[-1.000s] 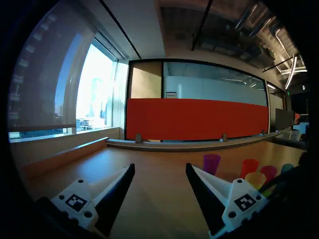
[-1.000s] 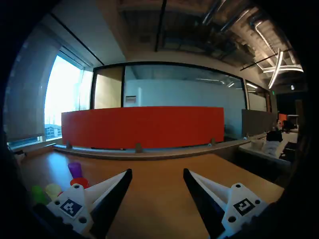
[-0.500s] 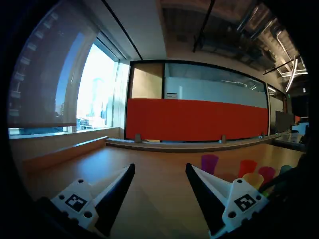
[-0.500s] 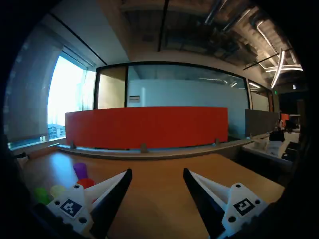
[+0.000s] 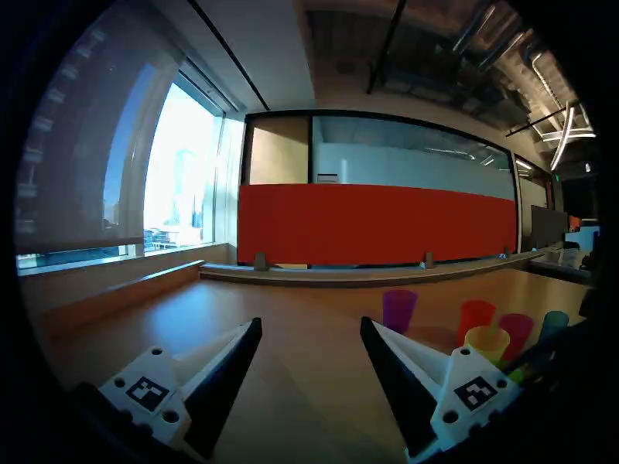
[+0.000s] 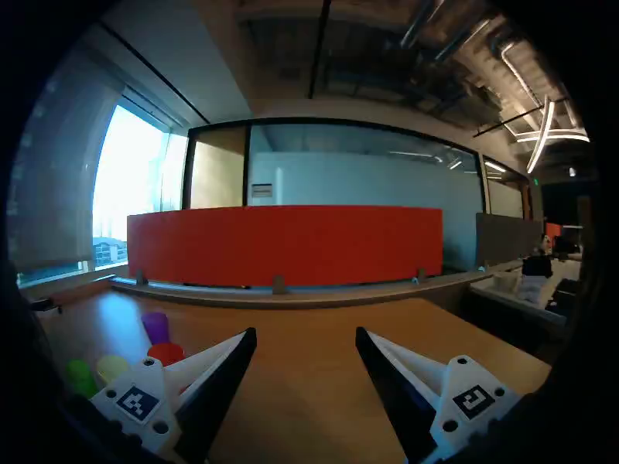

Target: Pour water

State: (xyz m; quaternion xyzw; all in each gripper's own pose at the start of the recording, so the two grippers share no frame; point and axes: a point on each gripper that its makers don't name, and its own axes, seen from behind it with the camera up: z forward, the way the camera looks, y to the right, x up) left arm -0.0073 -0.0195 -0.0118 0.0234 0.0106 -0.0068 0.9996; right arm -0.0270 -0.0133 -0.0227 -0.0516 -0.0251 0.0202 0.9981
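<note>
— What is the table (image 5: 309, 325) made of?
— Wood, or a wood-look top. It is smooth, with a soft sheen where the window light falls pale across it.
— And the fingers (image 5: 433, 375)?
— White plastic, matt, with black inner faces. Each carries a printed black-and-white square tag.
— The purple cup (image 5: 398, 308)?
— Thin coloured plastic, see-through, like the orange cup (image 5: 475, 317) and the yellow cup (image 5: 487, 342). Light glows through all three.
— That red screen (image 5: 375, 224)?
— Flat and matt, no shine. Cloth or board, I cannot tell. The glass wall (image 5: 410, 158) is glossy and carries reflections.
</note>
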